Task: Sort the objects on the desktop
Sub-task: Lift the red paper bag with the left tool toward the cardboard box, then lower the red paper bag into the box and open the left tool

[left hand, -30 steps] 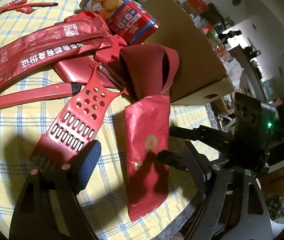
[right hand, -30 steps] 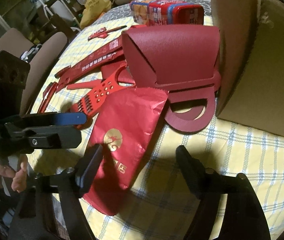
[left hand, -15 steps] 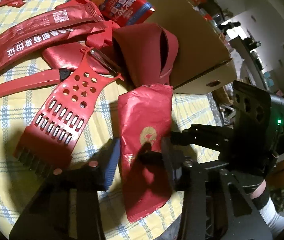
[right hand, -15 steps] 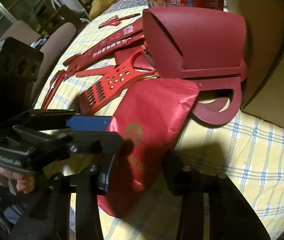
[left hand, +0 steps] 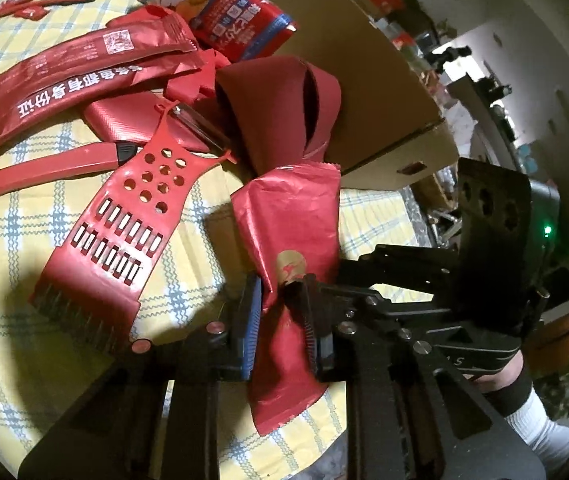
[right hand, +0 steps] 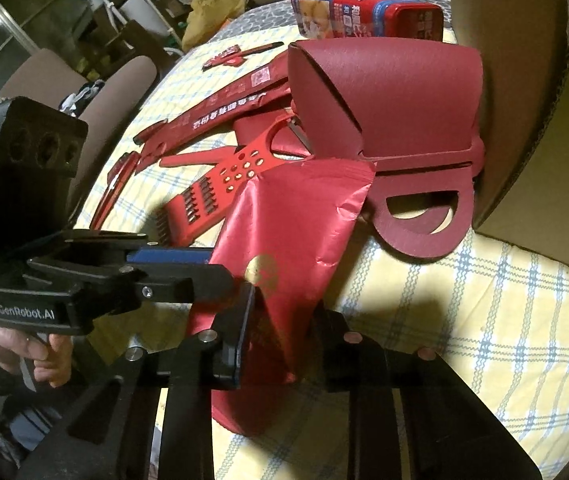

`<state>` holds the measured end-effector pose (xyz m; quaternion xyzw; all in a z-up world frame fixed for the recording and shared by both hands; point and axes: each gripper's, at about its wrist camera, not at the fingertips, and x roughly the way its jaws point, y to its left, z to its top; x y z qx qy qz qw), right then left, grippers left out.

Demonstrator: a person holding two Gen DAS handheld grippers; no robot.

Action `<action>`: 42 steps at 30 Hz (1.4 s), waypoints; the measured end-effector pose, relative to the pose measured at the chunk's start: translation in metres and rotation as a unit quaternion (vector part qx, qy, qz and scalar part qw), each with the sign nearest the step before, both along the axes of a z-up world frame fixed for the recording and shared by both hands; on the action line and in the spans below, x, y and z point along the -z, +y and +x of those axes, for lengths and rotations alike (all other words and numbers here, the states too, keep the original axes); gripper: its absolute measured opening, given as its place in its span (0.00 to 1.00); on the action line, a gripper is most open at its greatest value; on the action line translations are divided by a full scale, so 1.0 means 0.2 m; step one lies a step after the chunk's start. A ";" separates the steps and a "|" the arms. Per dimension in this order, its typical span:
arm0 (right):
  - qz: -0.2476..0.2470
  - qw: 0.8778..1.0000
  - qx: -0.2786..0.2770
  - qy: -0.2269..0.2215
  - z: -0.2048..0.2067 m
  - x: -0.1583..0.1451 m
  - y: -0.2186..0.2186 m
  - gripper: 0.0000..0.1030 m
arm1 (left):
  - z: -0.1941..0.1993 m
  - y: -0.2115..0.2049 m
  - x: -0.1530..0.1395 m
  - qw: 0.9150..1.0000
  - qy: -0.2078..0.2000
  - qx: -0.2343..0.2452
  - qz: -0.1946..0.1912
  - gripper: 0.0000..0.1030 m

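Note:
A shiny red foil pouch [left hand: 292, 216] with a gold emblem lies on the yellow checked tablecloth [left hand: 12, 240], crumpled at its middle. My left gripper [left hand: 282, 322] pinches its lower half, jaws closing, blue pad on the left side. In the right wrist view my right gripper [right hand: 284, 340] also has its jaws closing on the same pouch [right hand: 296, 224], lifting it slightly. The left gripper [right hand: 220, 270] reaches in there from the left, held by a hand [right hand: 36, 352]. The right gripper [left hand: 324, 280] comes in from the right in the left wrist view.
A red slotted grater [left hand: 124, 232] lies just left of the pouch. Behind it are a red knife [left hand: 44, 168], long red packets [left hand: 64, 80], a dark red paper bag [right hand: 384, 92] and a biscuit pack [left hand: 220, 12]. A cardboard box [left hand: 364, 92] stands at the right.
Both grippers went from wide open to closed around the red pouch. The pouch has crumpled and its near end has lifted off the cloth.

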<state>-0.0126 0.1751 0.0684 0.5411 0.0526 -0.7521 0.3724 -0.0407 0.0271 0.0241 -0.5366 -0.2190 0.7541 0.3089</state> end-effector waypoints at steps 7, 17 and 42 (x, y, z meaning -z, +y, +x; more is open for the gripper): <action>-0.027 1.000 -0.002 0.015 0.01 -0.08 0.00 0.24 | 0.01 -0.05 -0.09 1.000 0.017 -0.010 0.010 0.12; -0.076 0.997 0.001 0.016 0.02 -0.25 -0.01 0.21 | 0.00 -0.09 -0.28 0.999 0.033 -0.010 0.011 0.08; -0.063 0.992 0.045 0.102 -0.64 -1.07 0.35 0.19 | -0.73 0.49 -1.11 0.993 0.114 0.015 0.027 0.07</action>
